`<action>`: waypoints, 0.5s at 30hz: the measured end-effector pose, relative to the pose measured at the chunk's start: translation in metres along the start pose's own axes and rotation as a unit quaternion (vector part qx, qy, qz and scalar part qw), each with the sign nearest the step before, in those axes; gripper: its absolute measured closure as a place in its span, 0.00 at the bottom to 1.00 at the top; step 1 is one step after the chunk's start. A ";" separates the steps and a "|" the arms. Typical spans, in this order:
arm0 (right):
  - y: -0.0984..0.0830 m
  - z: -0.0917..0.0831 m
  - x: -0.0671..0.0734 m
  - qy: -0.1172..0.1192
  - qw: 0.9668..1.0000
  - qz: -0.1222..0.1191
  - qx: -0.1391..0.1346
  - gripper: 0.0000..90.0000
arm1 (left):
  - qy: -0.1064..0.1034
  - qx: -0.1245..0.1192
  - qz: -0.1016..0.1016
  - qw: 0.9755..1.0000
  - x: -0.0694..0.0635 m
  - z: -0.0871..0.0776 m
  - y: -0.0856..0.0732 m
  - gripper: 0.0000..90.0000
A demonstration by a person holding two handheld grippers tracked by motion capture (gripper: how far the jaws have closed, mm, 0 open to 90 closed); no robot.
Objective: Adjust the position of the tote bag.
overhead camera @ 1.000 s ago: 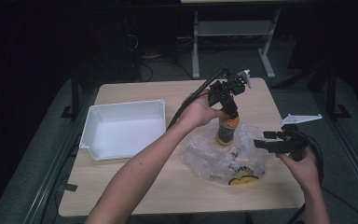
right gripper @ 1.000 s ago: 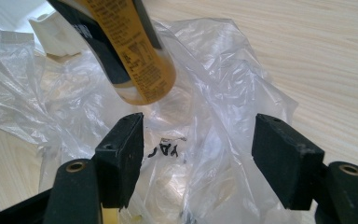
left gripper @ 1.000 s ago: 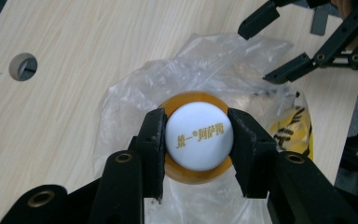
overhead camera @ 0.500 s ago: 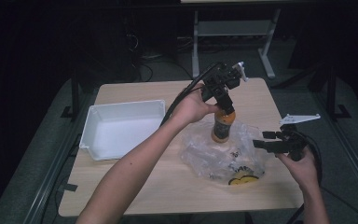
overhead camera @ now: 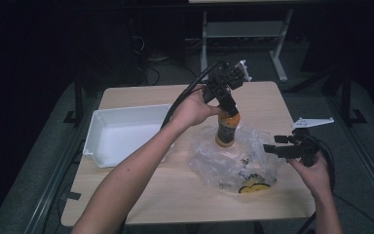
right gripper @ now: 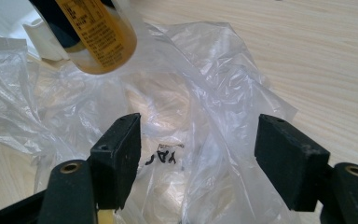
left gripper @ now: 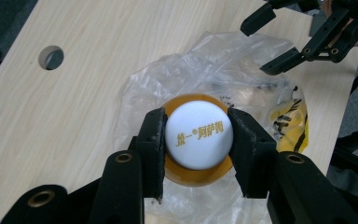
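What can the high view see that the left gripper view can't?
High view alone: the white tray, the person's forearms, the floor and a metal stand behind the table. Left gripper view alone: the bottle's white cap with gold writing, squeezed between the left claw's black jaws, and a round hole in the tabletop. Both share the orange bottle, the clear plastic bag below it, and the open right claw.

The right gripper [right gripper: 198, 158] hangs with jaws wide apart over a crumpled clear plastic bag [right gripper: 182, 107]; a yellow bottle [right gripper: 100, 35] is at the bag's far edge on the wooden table [right gripper: 317, 56].
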State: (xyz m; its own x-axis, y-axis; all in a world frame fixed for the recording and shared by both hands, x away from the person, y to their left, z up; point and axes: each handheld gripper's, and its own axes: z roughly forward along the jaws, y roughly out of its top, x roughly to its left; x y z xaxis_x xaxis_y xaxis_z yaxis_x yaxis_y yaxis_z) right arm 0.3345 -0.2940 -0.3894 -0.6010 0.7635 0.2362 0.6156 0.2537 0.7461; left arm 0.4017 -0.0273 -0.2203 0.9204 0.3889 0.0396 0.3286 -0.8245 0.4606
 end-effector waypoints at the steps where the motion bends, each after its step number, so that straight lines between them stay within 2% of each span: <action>1: 0.000 0.000 0.000 0.000 1.000 0.000 0.000 0.34 | 0.003 -0.002 -0.002 1.000 0.001 -0.002 -0.001 0.66; 5: 0.001 0.001 0.001 0.000 1.000 -0.001 0.001 0.35 | 0.003 -0.005 -0.008 1.000 0.005 -0.007 -0.005 0.66; 8: 0.002 0.002 0.001 0.001 1.000 -0.001 0.003 0.34 | 0.014 -0.001 -0.010 1.000 0.006 -0.012 -0.009 0.66; 15: 0.001 0.002 0.002 -0.001 1.000 -0.001 0.002 0.34 | 0.023 0.000 -0.018 1.000 0.010 -0.022 -0.018 0.66</action>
State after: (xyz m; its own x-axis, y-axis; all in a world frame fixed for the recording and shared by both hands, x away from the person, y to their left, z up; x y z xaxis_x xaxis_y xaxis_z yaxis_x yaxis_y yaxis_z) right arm 0.3352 -0.2914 -0.3894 -0.6021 0.7636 0.2335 0.6161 0.2583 0.7441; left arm 0.4004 0.0006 -0.2083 0.8974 0.4367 0.0631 0.3612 -0.8092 0.4633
